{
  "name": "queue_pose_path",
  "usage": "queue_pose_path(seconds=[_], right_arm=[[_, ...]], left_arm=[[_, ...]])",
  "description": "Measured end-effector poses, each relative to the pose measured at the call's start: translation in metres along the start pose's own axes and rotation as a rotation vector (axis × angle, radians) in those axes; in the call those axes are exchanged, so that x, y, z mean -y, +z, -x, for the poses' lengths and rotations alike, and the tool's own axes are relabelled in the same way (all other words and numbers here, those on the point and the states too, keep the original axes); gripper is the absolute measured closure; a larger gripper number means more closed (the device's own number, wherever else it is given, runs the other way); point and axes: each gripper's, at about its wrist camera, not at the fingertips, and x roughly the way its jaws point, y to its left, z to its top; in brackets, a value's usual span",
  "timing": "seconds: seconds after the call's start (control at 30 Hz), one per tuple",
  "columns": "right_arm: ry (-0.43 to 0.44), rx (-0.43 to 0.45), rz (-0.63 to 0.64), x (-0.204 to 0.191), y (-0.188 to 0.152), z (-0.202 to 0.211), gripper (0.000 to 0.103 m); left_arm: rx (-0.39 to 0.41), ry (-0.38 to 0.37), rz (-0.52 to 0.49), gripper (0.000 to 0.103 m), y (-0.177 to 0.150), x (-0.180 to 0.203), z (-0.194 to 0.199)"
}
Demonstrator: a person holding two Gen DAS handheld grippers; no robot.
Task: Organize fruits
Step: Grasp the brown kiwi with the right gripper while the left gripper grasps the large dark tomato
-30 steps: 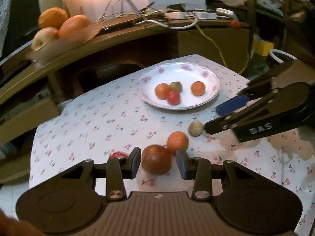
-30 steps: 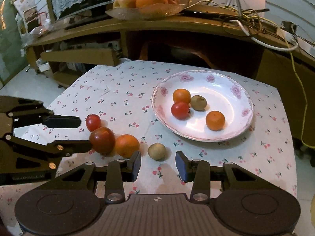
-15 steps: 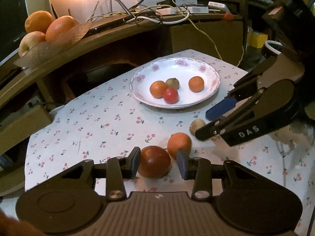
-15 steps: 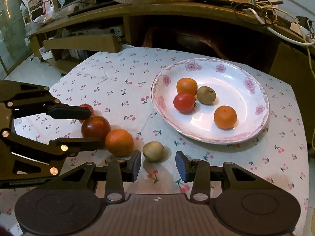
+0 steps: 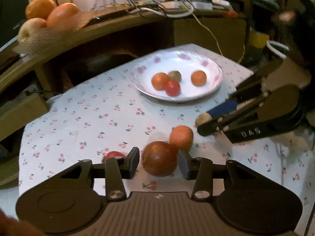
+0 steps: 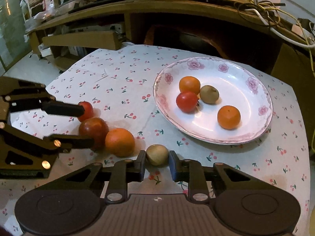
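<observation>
A white flowered plate (image 6: pixel 261 122) (image 5: pixel 214 86) holds two oranges, a red tomato and a brown kiwi. On the cloth lie a dark red apple (image 5: pixel 159 161) (image 6: pixel 93 129), an orange (image 5: pixel 181 136) (image 6: pixel 120 141), a small tomato (image 6: pixel 87 110) (image 5: pixel 113 155) and a brown kiwi (image 6: pixel 157 154) (image 5: pixel 202 118). My left gripper (image 5: pixel 159 162) is open with the apple between its fingers. My right gripper (image 6: pixel 157 162) is open with the loose kiwi between its fingertips.
A wooden shelf (image 6: pixel 177 9) behind the table carries a fruit bowl (image 5: pixel 45 19) and tangled cables (image 6: pixel 265 9). The cherry-print cloth (image 6: pixel 122 78) covers the table; its edges drop off at left and right.
My right gripper has moved forward so the loose kiwi now sits between its fingers. My left gripper stays around the apple, with the view shifted slightly.
</observation>
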Motion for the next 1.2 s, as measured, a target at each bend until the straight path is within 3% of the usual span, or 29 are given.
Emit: queue_pose_path(seconds=[0.1, 0.3, 0.47, 0.87, 1.07, 1.2], right_arm=[[0.005, -0.006, 0.0, -0.001, 0.0, 0.001, 0.077], [0.016, -0.012, -0.016, 0.002, -0.003, 0.002, 0.077], [0.014, -0.01, -0.018, 0.001, -0.003, 0.003, 0.077], [0.023, -0.026, -0.008, 0.004, -0.009, 0.011, 0.077], [0.014, -0.027, 0.076, -0.006, -0.013, 0.01, 0.07], [0.017, -0.028, 0.07, -0.005, -0.013, 0.01, 0.069]], left_arm=[[-0.001, 0.03, -0.04, 0.051, -0.004, 0.007, -0.005], [-0.031, 0.056, -0.008, 0.051, -0.007, 0.006, -0.017], [-0.016, 0.035, 0.04, 0.055, -0.005, 0.005, -0.017], [-0.028, 0.03, -0.019, 0.056, -0.01, 0.015, -0.007], [-0.045, 0.042, -0.058, 0.047, -0.011, 0.019, -0.007], [-0.041, 0.045, -0.056, 0.047, -0.012, 0.02, -0.007]])
